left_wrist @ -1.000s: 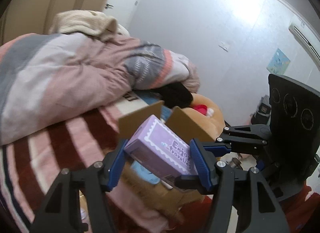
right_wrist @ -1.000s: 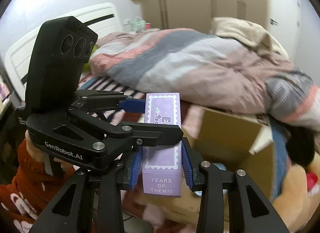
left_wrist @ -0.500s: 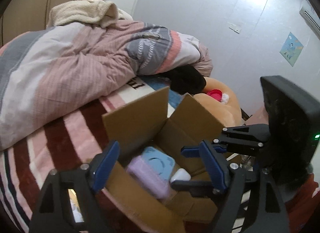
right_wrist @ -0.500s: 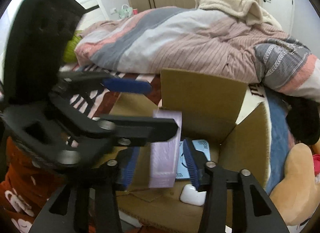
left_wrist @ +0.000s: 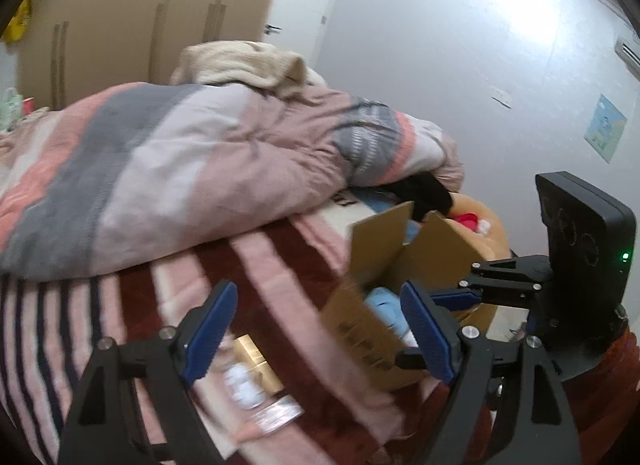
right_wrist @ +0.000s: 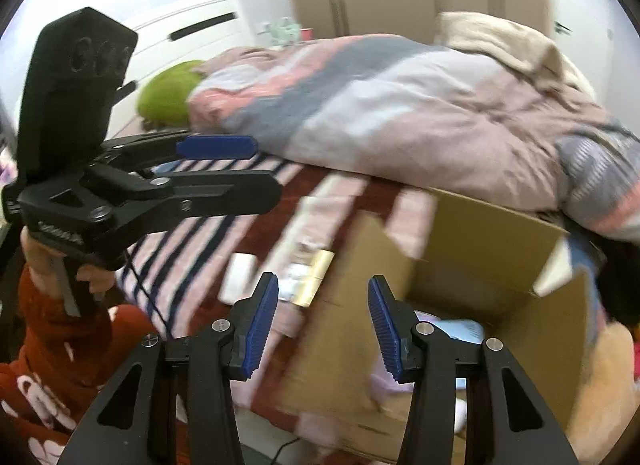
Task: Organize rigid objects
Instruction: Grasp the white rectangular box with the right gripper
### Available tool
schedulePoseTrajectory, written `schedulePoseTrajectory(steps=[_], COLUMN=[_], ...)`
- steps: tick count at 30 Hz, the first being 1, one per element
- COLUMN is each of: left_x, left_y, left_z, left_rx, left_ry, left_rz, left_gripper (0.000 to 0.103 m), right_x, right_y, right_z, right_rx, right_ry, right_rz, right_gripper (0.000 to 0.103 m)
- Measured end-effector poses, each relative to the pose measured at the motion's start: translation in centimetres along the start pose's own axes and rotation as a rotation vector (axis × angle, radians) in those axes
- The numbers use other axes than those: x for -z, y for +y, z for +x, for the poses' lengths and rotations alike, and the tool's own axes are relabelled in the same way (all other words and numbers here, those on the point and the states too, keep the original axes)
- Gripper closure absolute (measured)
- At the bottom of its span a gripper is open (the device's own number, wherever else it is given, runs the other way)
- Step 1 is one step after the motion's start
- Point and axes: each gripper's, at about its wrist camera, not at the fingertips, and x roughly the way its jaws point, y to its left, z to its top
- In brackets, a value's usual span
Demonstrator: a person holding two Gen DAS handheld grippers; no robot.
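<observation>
The open cardboard box (right_wrist: 492,237) stands on the striped bed. The lilac box (right_wrist: 380,385) lies inside it beside a light blue item (right_wrist: 460,331), seen blurred. My right gripper (right_wrist: 323,329) is open over the box's near left corner, nothing between its pads. My left gripper (left_wrist: 318,331) hangs to the left of the cardboard box (left_wrist: 400,249), its jaws opening and empty. Below it on the bed lie a gold box (left_wrist: 256,357) and a small white item (left_wrist: 242,385). The left gripper (right_wrist: 236,169) also shows in the right wrist view, the right gripper (left_wrist: 452,299) in the left.
A bunched pink and grey duvet (left_wrist: 180,169) covers the far side of the bed. A tan plush toy (left_wrist: 484,225) lies behind the box. A white flat item (right_wrist: 240,277) rests on the striped blanket (right_wrist: 192,241). A red sleeve (right_wrist: 48,345) is at the lower left.
Both grippers let go of the lilac box, which now lies in the cardboard box. Both jaws have opened. The left gripper has swung left, away from the box, over the bed items.
</observation>
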Motion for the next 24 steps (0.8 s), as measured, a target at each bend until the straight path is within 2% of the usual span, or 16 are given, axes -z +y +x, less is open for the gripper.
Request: schedulePoseTrajectory(steps=[5, 11, 18, 23, 24], left_x=[3.4, 8.6, 13.2, 14.6, 14.9], left_y=[4.9, 10.6, 14.9, 16.4, 16.6], left_z=[-3.4, -5.1, -4.1, -3.4, -3.2], left_rx=[-0.082, -0.147, -0.172, -0.162, -0.160], left_ry=[-0.025, -0.022, 0.015, 0.031, 0.033], left_rz=[-0.047, -0.111, -0.154, -0.179, -0.183], left_gripper=[0.019, 0.019, 0.019, 0.019, 0.019], right_x=[-1.3, -0.6, 1.9, 2.5, 2.5], right_y=[6.2, 11.9, 13.4, 12.9, 12.8], right_z=[3.6, 11.1, 20.5, 23.6, 24.2], right_rx=[-0.082, -0.133, -0.076, 0.014, 0.012], right_ry=[0.030, 0.144, 0.326, 0.379, 0.395], right_rz=[-0.080, -0.135, -0.142, -0.148, -0.143], right_gripper=[0.060, 0.060, 0.060, 0.062, 0.066])
